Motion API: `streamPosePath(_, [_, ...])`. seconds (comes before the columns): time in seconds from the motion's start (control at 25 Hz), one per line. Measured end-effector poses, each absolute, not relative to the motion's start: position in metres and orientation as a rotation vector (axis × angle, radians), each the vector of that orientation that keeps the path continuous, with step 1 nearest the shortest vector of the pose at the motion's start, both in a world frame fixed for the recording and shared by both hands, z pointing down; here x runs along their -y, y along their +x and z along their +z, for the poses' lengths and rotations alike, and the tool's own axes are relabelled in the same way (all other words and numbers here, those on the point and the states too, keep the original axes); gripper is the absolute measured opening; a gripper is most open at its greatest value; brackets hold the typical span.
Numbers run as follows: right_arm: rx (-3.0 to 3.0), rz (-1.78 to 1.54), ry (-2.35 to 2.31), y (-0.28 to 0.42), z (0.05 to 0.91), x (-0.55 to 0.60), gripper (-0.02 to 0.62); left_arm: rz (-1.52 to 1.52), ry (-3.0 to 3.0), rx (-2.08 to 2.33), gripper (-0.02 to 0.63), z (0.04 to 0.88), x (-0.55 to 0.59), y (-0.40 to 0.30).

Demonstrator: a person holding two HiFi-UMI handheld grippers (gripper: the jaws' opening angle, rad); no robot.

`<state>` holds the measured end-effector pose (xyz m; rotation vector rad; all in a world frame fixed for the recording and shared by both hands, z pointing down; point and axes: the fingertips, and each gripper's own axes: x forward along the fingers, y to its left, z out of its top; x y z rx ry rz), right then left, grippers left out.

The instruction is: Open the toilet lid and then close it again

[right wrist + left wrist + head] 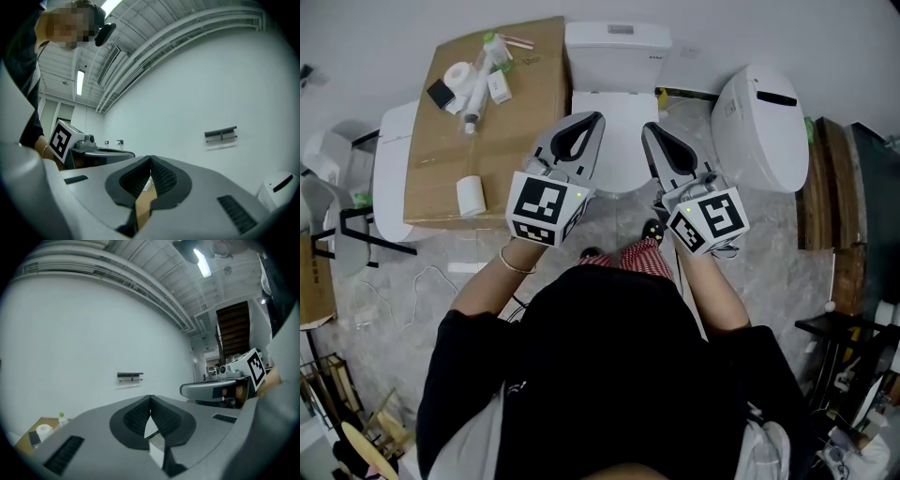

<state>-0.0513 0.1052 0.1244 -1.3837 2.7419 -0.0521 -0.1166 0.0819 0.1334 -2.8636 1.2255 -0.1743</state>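
The white toilet stands against the far wall in the head view, its lid point(619, 141) down over the bowl and the tank point(617, 47) behind it. My left gripper point(596, 118) and right gripper point(647, 127) are held side by side above the lid, pointing at the wall. Both are shut, tips together, with nothing between them. The left gripper view shows its jaws point(150, 398) closed against bare wall, and the right gripper view shows the same point(150, 159). Neither gripper view shows the toilet.
Left of the toilet is a cardboard box point(525, 94) carrying a paper roll point(471, 195) and bottles. A second white toilet unit point(759, 127) stands at the right. A chair point(337, 225) is at far left. A small rack point(130, 376) hangs on the wall.
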Motion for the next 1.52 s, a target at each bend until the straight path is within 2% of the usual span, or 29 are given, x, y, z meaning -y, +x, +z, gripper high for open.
streamPosePath(1.52, [-2.721,-0.122,-1.386,-0.045,0.133,-0.111,0.018,-0.254,-2.812,-1.010,0.003,0.134,-0.109,-0.096])
